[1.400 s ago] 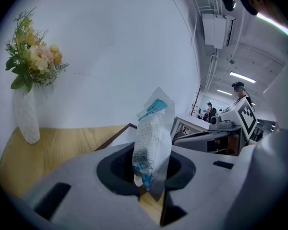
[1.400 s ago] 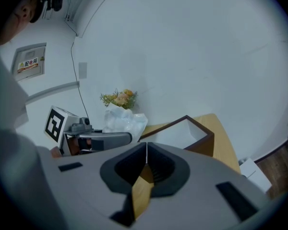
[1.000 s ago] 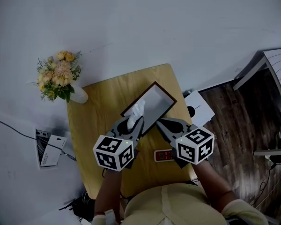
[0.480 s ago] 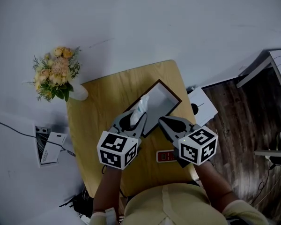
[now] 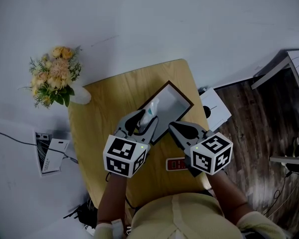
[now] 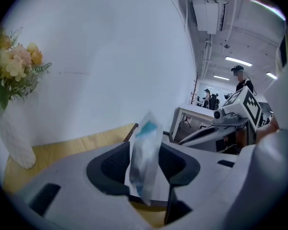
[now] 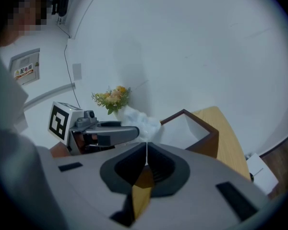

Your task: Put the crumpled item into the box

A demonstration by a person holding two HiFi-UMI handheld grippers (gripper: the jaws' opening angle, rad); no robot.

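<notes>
**Head view.** Your left gripper (image 5: 145, 117) and right gripper (image 5: 173, 126) sit side by side over the counter (image 5: 107, 108), both pointing at the near edge of the box (image 5: 175, 102). The box is open-topped, with a dark rim and a pale inside. The crumpled item (image 5: 150, 108), white with a touch of blue, stands at the tips of your left fingers, over the box's near left rim. Flowers (image 5: 52, 76) in a white vase (image 5: 80, 96) stand at the counter's far left corner.

**Left gripper view.** Your left gripper (image 6: 145, 151) has its fingers apart. They have just been opening, and the item (image 6: 146, 131) stands upright and blurred in the gap between them. A sliver of space shows on either side of it, so the pads do not press on it. The box (image 6: 133, 130) lies just behind and below the item. Your right gripper (image 6: 197, 137) reaches in from the right, and the flowers (image 6: 14, 66) stand at far left.

**Right gripper view.** Your right gripper (image 7: 146, 150) has its fingers closed tip to tip, with nothing between them. Beyond them the box (image 7: 204, 134) stands on the counter (image 7: 228, 138). Your left gripper (image 7: 127, 132) comes in from the left. The item (image 7: 143, 121) is at its tip, beside the box's left corner. The flowers (image 7: 113, 98) show behind.
</notes>
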